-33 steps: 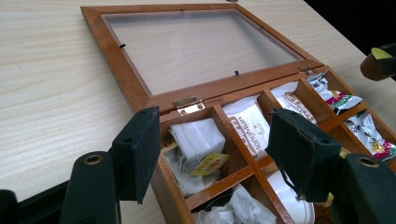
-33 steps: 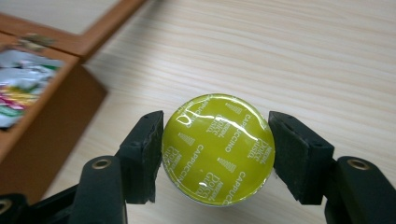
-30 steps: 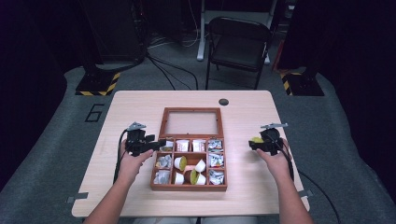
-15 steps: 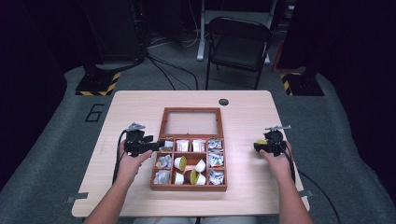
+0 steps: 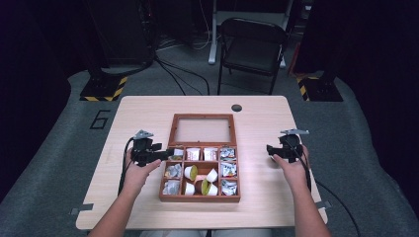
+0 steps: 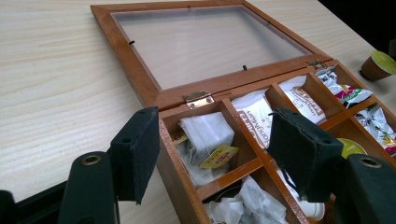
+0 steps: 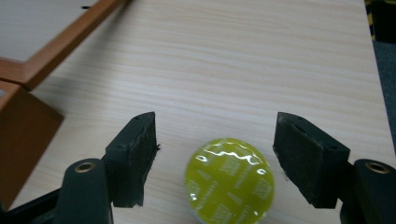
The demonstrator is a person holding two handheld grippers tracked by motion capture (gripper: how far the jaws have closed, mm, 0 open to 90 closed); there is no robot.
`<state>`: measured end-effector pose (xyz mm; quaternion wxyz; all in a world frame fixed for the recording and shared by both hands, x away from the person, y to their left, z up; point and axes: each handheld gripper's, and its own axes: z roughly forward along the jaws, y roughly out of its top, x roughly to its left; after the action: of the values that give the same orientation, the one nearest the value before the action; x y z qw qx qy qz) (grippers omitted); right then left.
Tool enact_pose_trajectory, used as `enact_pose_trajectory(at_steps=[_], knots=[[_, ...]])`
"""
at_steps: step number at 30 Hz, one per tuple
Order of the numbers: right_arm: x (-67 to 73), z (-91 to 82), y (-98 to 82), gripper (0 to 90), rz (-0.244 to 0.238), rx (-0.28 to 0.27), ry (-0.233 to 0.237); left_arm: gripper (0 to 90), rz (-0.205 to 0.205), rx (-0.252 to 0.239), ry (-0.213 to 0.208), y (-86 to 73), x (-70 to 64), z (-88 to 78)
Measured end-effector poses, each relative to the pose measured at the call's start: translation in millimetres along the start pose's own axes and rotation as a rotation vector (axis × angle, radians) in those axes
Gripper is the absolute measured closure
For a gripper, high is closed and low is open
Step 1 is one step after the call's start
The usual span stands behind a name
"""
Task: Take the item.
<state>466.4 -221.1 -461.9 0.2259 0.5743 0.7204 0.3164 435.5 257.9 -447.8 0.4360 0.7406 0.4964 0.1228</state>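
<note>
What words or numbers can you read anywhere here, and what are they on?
"6": painted on the grey floor mat left of the table.
White tea packet in the wooden box: brown print, too blurred to read.
Yellow tag and green pod lid: print unreadable.

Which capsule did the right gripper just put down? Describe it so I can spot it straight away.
Start at the wooden box mid-table and look to its right, on the bare tabletop. There a capsule with a yellow-green foil lid sits between the open jaws of the right gripper; it lies outside the box.
</note>
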Motion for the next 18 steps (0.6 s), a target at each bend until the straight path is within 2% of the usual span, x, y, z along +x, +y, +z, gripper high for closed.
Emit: enact_pose_trajectory(at_steps=[4, 12, 15, 18], knots=[[22.6, -3.0, 6.5, 30.8, -0.070, -0.015, 0.046, 33.2, 0.003, -0.004, 0.001, 0.5, 0.6, -2.7], [51.9, -9.0, 12.7, 34.8, -0.178, -0.021, 0.141, 33.6, 0.003, -0.006, -0.007, 1.3, 3.8, -4.5], [60.6, -9.4, 14.6, 36.3, -0.186, -0.017, 0.175, 34.0, 0.005, -0.002, -0.005, 2.0, 4.3, -2.1], [68.0, -11.2, 17.0, 39.1, -0.220, -0.035, 0.207, 34.1, 0.009, 0.007, -0.009, 3.9, 4.5, -0.3]])
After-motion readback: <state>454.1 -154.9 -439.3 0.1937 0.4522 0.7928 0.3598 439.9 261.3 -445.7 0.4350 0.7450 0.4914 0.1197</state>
